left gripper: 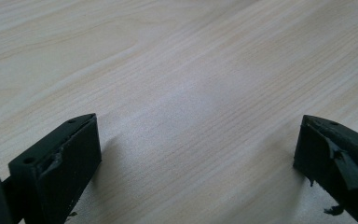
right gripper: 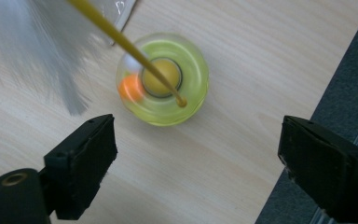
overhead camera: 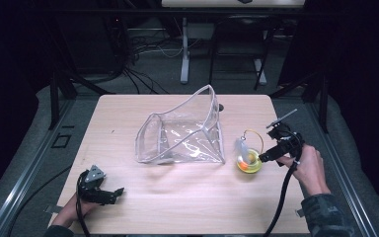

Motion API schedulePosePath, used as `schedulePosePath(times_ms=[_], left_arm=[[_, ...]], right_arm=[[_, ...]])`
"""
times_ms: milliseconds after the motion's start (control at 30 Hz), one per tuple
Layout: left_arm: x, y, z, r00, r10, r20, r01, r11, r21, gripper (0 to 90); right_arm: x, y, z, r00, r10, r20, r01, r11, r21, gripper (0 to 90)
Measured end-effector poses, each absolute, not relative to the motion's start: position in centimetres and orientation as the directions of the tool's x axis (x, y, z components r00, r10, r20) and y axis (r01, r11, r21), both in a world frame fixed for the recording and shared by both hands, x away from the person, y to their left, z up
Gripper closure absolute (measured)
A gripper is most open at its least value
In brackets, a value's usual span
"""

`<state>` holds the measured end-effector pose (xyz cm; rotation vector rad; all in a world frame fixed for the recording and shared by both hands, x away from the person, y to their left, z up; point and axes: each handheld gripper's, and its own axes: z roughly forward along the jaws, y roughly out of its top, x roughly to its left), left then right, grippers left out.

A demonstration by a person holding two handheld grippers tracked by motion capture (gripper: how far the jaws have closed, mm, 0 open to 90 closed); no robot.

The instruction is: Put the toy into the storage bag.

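Right gripper view: toy sits ahead of open jaws, nothing gripped

Right gripper view shows the yellow-green toy (right gripper: 162, 78), a clear round base with a yellow ball and an orange ball inside, lying on the table (right gripper: 205, 177) ahead of the jaws and a bit toward the left one. A thin yellow wire stem (right gripper: 121, 39) rises from its middle and runs up past the left jaw; a white feather (right gripper: 51, 60) hangs blurred off that side. The right gripper (right gripper: 196, 154) has its jaws wide apart, with bare wood between them. No pad touches the toy.

High view: right gripper (overhead camera: 271, 155) is just beside the toy (overhead camera: 249, 162), with the hand (overhead camera: 310, 170) behind it. The clear plastic pouch (overhead camera: 185, 133) stands open-mouthed well off to the far side of the toy, mid-table.

Left gripper (left gripper: 196, 158) points down at bare table, jaws apart, nothing in them. In the high view it (overhead camera: 101, 190) rests at the near left edge, well apart from everything.

My read: this is the approach to a pick, grasp not made. Next move needs the jaws brought forward and down to straddle the base or the stem, then closed. Base is round and slick, so centre it or it may squirt out. Stem is thin and springy.
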<state>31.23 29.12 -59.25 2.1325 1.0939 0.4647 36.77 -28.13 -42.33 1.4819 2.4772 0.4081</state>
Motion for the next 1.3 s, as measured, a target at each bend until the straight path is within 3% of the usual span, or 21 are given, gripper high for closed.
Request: schedulePosePath(times_ms=[167,300,333,400,500,800,933,1067,1300], left_arm=[[31.2,29.1,-59.2,0.582,0.813,0.005,0.568,-0.411,0.713,0.3],[31.2,29.1,-59.2,0.581,0.814,0.004,0.569,-0.41,0.713,0.3],[31.2,29.1,-59.2,0.581,0.814,0.004,0.569,-0.409,0.713,0.3],[31.2,29.1,-59.2,0.581,0.814,0.004,0.569,-0.41,0.713,0.3],[31.2,29.1,-59.2,0.581,0.814,0.004,0.569,-0.41,0.713,0.3],[31.2,29.1,-59.2,0.581,0.814,0.004,0.569,-0.409,0.713,0.3],[31.2,29.1,-59.2,0.581,0.814,0.004,0.569,-0.409,0.713,0.3],[31.2,29.1,-59.2,0.581,0.814,0.004,0.569,-0.409,0.713,0.3],[31.2,29.1,-59.2,0.581,0.814,0.004,0.569,-0.409,0.713,0.3]], right_arm=[[37.2,-27.5,-41.1,-0.482,0.873,-0.077,0.802,0.475,0.362,14.7],[37.4,-26.9,-40.6,-0.479,0.873,-0.097,0.796,0.478,0.372,22.0],[37.6,-26.8,-40.5,-0.482,0.871,-0.099,0.797,0.483,0.362,27.5],[37.6,-26.7,-40.4,-0.484,0.869,-0.1,0.796,0.485,0.362,29.5],[37.8,-26.4,-40.2,-0.5,0.859,-0.112,0.788,0.504,0.352,41.0],[38.1,-25.1,-39.8,-0.542,0.832,-0.12,0.766,0.548,0.335,61.3],[38.2,-24.7,-39.6,-0.559,0.818,-0.132,0.754,0.568,0.33,76.0],[38.2,-24.5,-39.5,-0.562,0.814,-0.145,0.753,0.576,0.319,84.6],[38.3,-24.4,-39.6,-0.557,0.818,-0.145,0.753,0.571,0.326,87.4]])
